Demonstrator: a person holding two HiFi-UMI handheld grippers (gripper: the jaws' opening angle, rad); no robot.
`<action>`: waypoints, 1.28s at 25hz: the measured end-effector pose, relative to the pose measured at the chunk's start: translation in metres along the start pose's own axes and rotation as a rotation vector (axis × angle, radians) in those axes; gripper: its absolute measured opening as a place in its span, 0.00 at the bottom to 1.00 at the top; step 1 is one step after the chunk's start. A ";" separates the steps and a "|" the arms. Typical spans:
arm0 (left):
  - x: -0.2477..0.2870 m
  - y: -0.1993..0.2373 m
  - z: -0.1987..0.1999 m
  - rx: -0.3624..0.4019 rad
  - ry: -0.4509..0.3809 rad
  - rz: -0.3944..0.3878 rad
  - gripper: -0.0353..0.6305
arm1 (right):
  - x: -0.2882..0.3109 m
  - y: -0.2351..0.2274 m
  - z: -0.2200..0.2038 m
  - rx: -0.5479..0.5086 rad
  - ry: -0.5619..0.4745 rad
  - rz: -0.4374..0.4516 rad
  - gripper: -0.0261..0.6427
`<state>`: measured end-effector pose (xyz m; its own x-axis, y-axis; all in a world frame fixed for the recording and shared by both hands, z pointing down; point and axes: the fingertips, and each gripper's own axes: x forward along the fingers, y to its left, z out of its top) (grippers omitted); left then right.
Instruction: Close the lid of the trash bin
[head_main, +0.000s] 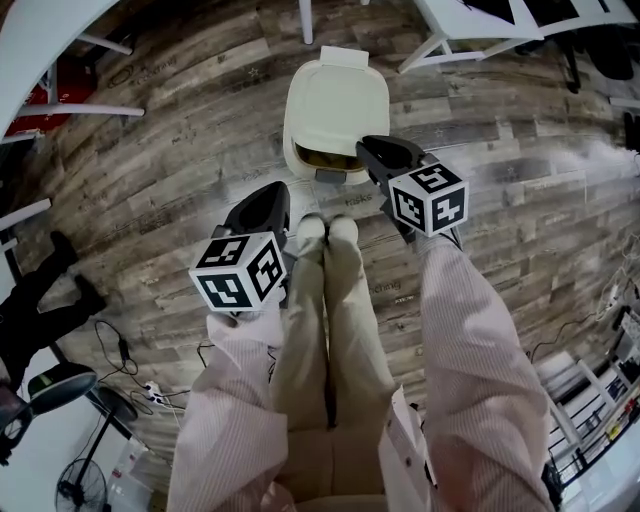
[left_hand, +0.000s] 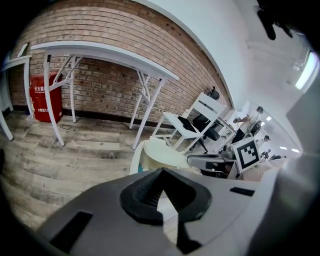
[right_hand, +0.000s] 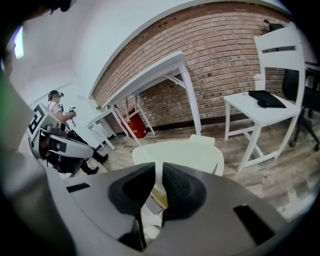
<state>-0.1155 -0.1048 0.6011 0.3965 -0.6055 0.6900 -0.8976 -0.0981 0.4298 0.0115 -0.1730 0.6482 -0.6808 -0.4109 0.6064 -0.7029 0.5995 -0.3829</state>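
The cream trash bin stands on the wood floor just ahead of my feet. Its lid (head_main: 336, 105) is tilted partly up, and brownish contents (head_main: 335, 157) show in the gap at the front. My right gripper (head_main: 368, 150) hovers at the lid's front right edge. In the right gripper view the lid (right_hand: 182, 154) fills the space just beyond the right gripper (right_hand: 156, 167); its jaws stand a narrow slit apart with nothing clearly pinched. My left gripper (head_main: 272, 195) hangs lower left of the bin, clear of it. Seen along the left gripper (left_hand: 161, 171), its tips meet and the bin (left_hand: 152, 152) lies ahead.
White folding tables (left_hand: 100, 52) stand along a brick wall, with a red box (left_hand: 46, 97) under one. A white chair (right_hand: 272, 100) holding a dark item is right of the bin. A fan (head_main: 80, 480) and cables (head_main: 120, 350) lie at the lower left. Another person (right_hand: 57, 107) stands far off.
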 end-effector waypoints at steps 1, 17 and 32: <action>0.001 0.001 -0.001 0.002 0.001 -0.002 0.04 | 0.001 -0.002 -0.003 0.005 -0.004 -0.013 0.09; 0.031 0.015 -0.029 0.012 0.008 -0.019 0.04 | 0.029 -0.007 -0.059 -0.002 0.045 -0.032 0.05; 0.050 0.028 -0.053 -0.004 0.014 -0.020 0.04 | 0.051 -0.016 -0.092 0.009 0.080 -0.065 0.04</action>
<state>-0.1103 -0.0958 0.6787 0.4172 -0.5925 0.6891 -0.8885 -0.1067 0.4463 0.0071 -0.1405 0.7493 -0.6150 -0.3926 0.6838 -0.7474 0.5666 -0.3470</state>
